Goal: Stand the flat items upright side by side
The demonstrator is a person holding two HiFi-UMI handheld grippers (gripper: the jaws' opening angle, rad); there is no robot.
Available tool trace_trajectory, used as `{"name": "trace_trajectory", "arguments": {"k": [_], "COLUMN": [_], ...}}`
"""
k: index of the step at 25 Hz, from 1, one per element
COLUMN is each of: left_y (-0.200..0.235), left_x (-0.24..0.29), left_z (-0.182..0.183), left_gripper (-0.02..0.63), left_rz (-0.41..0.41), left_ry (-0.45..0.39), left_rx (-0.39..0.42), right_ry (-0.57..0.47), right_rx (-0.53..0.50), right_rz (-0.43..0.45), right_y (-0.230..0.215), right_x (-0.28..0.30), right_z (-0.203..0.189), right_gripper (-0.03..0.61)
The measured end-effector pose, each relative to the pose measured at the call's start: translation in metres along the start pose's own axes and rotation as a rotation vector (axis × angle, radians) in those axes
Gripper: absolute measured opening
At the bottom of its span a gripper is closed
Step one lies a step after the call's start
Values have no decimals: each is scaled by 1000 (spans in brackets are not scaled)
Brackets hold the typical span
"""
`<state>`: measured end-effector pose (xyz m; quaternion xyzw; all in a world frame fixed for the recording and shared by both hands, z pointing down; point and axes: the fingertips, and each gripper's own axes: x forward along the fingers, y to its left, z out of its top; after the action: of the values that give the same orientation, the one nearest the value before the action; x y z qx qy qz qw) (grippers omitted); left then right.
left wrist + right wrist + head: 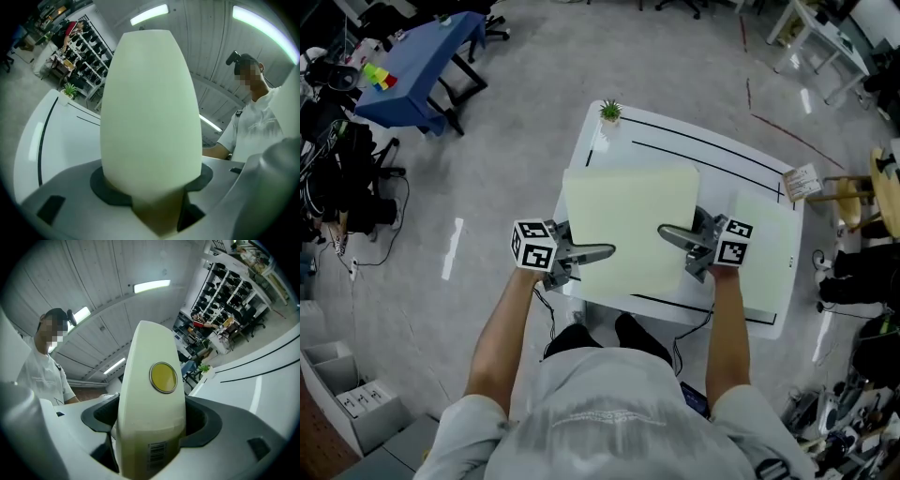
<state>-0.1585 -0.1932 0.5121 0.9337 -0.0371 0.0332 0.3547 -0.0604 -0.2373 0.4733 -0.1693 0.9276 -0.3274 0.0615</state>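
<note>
pale flat item (630, 230), pinched at opposite edges between the closed fingers of left gripper (605, 252) and right gripper (667, 232), hangs above the table (609, 141); second flat item (769, 253) lies beyond the right fingers, nothing upright yet.

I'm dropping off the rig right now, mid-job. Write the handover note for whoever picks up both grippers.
Left gripper: jaws shut on the left edge of the large pale panel.
Right gripper: jaws shut on the same panel's right edge, near its round yellow sticker.
Held panel: over the white table, broad face toward the head camera, not standing.
Second pale panel: lying flat on the table's right side.
Done: nothing stands upright yet.
Left: stand the held panel on edge, then stand the second one beside it.
</note>
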Motion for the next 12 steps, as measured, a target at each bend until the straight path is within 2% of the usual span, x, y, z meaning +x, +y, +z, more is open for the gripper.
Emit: {"name": "trace_trajectory", "arguments": {"k": [4,8,12], "left_y": [-14,-22,-15], "left_x": [-3,-18,-27], "left_z": [9,18,41], "left_gripper": [278,275,273], "left_rz": [12,41,104], "left_ry": [40,72,-2], "left_rx": [83,113,113], "right_ry": [21,56,10], "right_rx": [-65,-157,-226], "right_rz": [-74,-266,-480], "right_y": [13,24,47], "right_x": [-8,-31,-64], "right_z": [5,5,12], "right_gripper": [400,400,399]}}
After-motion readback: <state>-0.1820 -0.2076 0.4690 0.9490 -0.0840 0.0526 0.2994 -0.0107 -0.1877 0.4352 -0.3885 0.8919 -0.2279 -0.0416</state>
